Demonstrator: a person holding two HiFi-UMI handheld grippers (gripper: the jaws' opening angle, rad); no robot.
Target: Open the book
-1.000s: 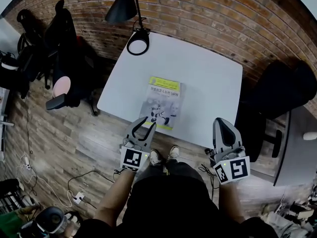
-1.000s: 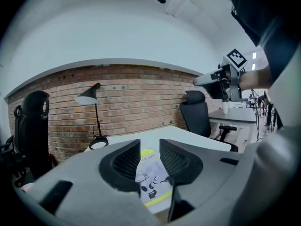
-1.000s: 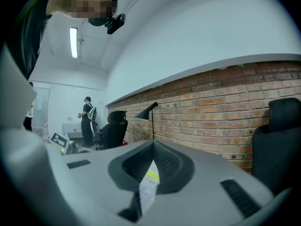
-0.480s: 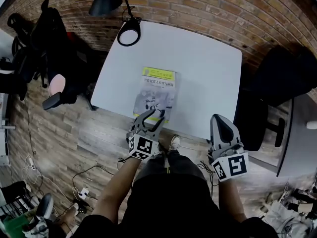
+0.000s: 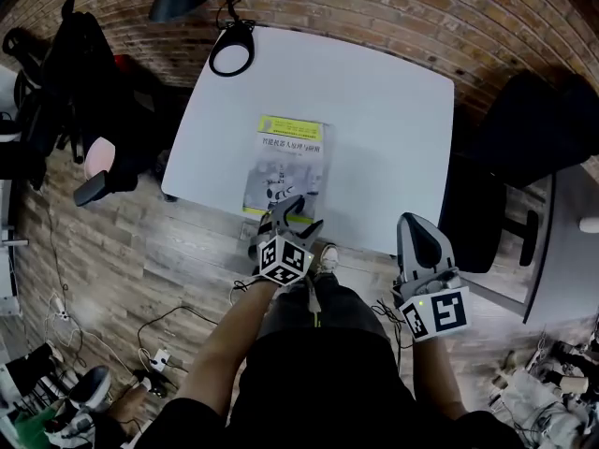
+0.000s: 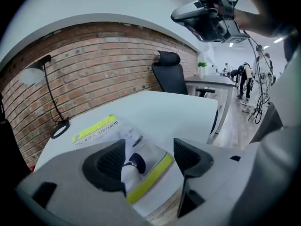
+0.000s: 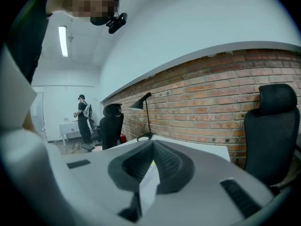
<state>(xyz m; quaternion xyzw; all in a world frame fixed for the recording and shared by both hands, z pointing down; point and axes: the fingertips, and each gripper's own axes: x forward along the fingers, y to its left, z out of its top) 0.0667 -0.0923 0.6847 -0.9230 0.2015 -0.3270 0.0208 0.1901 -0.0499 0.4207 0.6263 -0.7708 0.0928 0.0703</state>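
Currently the book (image 5: pixel 285 165) lies closed, cover up, flat on the white counter (image 5: pixel 393 110), close to the counter's near edge and left of its middle; yellow band across the top of the cover, yellow strip along the bottom. Left hand-held gripper (image 5: pixel 292 215) sits at the book's near edge, pointing downward at it. Its jaws are opening and stand wide apart. In the left gripper view the lower part of the cover with the yellow strip shows between them, and neither pad presses on it. Right hand-held gripper (image 5: pixel 423 232) is off the counter's near edge, well to the right of the book, with its jaw tips together and nothing gripped. Desk lamp (image 5: pixel 232 59) stands at the far left corner of the counter. Black office chair (image 5: pixel 533 148) is beside the counter's right side, with a brick wall (image 5: pixel 374 7) behind.
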